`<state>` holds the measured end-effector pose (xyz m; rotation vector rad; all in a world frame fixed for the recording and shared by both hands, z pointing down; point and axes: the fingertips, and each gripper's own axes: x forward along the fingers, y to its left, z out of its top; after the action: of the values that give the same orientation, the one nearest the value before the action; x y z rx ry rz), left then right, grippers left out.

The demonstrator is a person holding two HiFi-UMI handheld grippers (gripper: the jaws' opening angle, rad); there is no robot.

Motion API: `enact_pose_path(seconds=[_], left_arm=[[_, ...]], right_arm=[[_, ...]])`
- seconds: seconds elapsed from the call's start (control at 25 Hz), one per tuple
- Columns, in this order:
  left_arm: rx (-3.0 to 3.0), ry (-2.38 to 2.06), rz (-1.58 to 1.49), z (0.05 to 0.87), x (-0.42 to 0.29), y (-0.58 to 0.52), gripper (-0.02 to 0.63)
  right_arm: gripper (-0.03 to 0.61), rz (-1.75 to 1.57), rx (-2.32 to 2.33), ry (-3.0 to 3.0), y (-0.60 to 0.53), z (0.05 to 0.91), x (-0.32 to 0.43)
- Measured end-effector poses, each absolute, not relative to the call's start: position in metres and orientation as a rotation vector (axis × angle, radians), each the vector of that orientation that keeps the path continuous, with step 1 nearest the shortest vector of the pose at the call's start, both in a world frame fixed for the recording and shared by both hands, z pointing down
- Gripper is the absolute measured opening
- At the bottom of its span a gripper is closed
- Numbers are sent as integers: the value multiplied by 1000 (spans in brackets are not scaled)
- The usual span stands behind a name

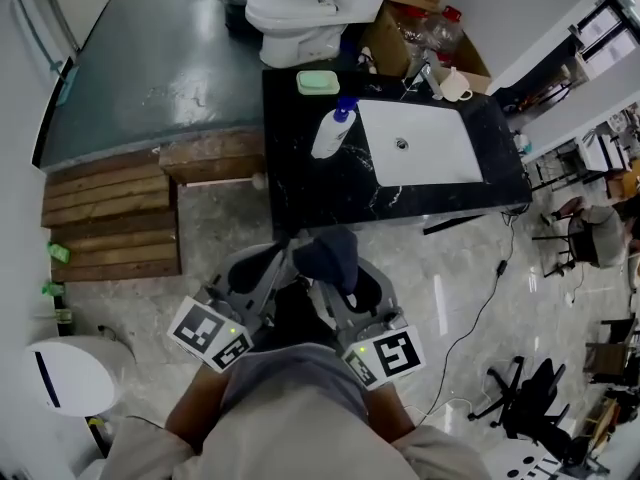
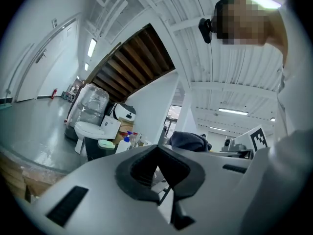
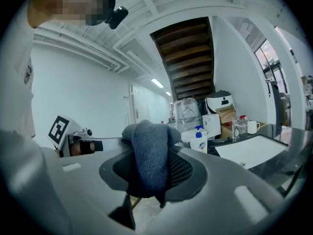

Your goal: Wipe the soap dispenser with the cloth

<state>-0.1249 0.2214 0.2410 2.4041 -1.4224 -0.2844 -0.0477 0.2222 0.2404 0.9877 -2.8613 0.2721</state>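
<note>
The right gripper (image 3: pixel 155 176) is clamped on the cloth (image 3: pixel 149 148), which drapes over its pads and hides them. The left gripper (image 2: pixel 157 171) is closed on nothing. The dispenser (image 1: pixel 332 133) stands on the counter (image 1: pixel 300 183), just left of the basin (image 1: pixel 420 143). The mug's (image 1: pixel 455 86) inside can't be seen.

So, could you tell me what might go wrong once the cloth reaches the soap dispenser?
1. The soap dispenser stands free on the black counter right beside the sink. The left gripper is shut and empty, so a one-sided wipe might tip the dispenser over.
2. The right gripper pinches the cloth in a bunch, so it may wipe with little flat surface, or slip out under drag.
</note>
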Motion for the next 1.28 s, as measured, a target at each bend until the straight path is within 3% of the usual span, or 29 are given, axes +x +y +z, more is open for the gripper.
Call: enact_pose_path(seconds=[0.72, 1.28], left_arm=[[2427, -1388, -110, 256, -105, 56, 6], [2446, -1440, 31, 264, -96, -4, 6]], right_arm=[[127, 431, 1066, -2833, 64, 262, -22], [127, 526, 1080, -2865, 21, 270, -9]])
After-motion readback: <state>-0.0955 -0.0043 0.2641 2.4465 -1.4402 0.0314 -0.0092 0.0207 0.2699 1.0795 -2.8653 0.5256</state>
